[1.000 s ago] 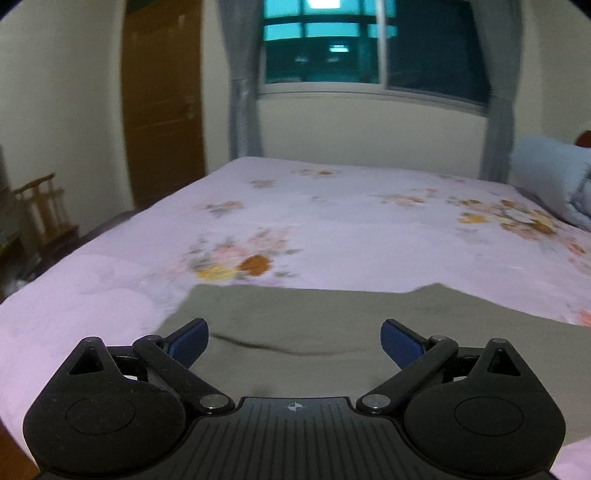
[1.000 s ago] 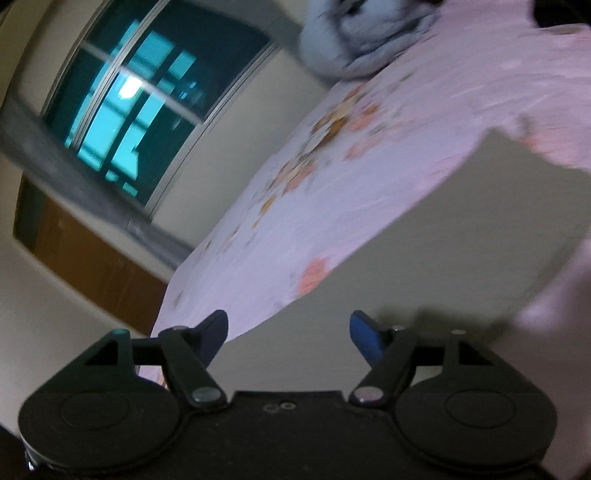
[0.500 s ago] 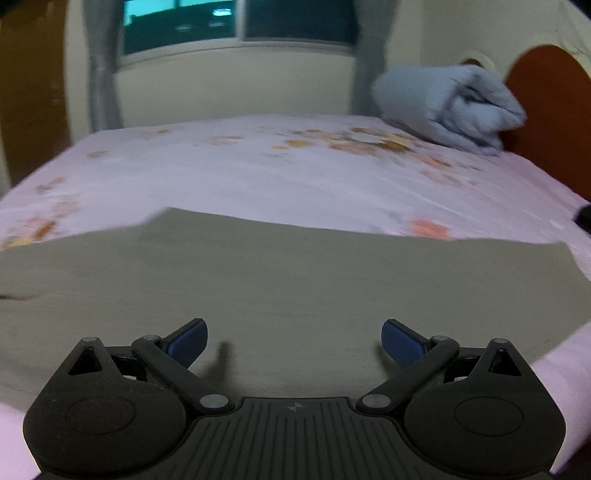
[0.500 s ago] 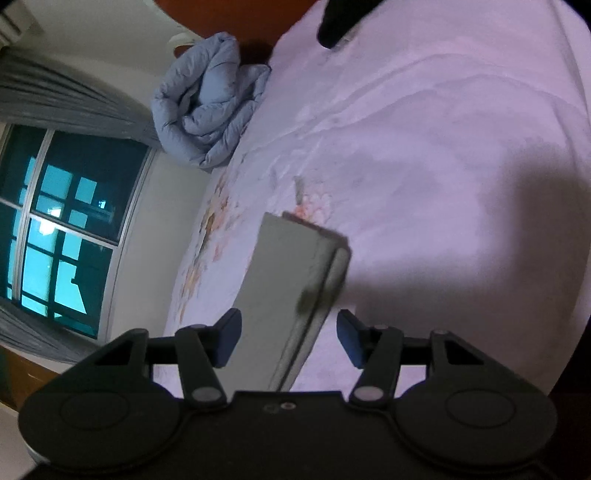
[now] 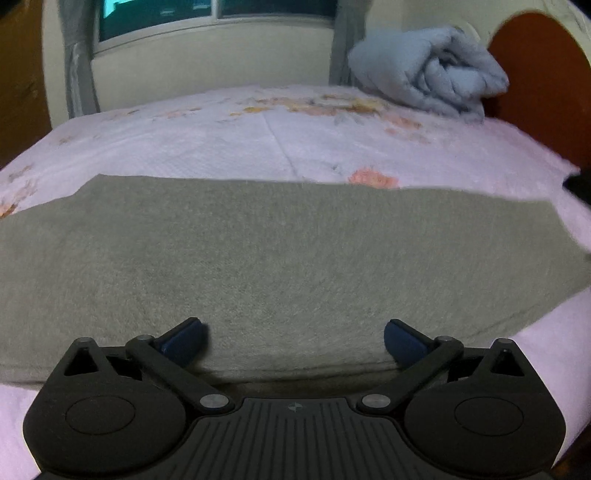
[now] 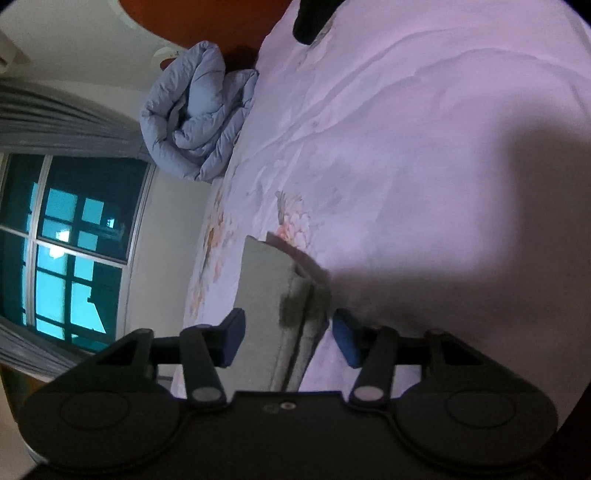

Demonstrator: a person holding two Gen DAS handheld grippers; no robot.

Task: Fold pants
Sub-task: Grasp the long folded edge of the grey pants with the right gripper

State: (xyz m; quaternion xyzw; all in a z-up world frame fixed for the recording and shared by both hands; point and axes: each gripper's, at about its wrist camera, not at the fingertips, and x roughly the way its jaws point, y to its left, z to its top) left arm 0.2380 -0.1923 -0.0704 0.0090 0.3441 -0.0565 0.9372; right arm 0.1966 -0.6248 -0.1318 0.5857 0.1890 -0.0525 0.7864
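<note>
The grey-green pants [image 5: 280, 258] lie flat across the pink floral bed, folded lengthwise into a long band. My left gripper [image 5: 293, 341] is open and empty, low over the near long edge of the pants. In the right wrist view the camera is rolled on its side. The end of the pants [image 6: 280, 295] shows as a layered edge running between the fingers. My right gripper [image 6: 288, 336] is open around that end edge, with its pads apart from the cloth.
A rolled light-blue duvet [image 5: 428, 74] lies at the head of the bed by a brown headboard [image 5: 539, 81]. A window with grey curtains [image 5: 79, 62] is behind the bed. A dark object [image 6: 310, 14] lies on the bed near the headboard.
Both grippers swung toward the head end of the bed and dropped closer to the pants. The right gripper rolled sideways and came up to the end edge of the pants.
</note>
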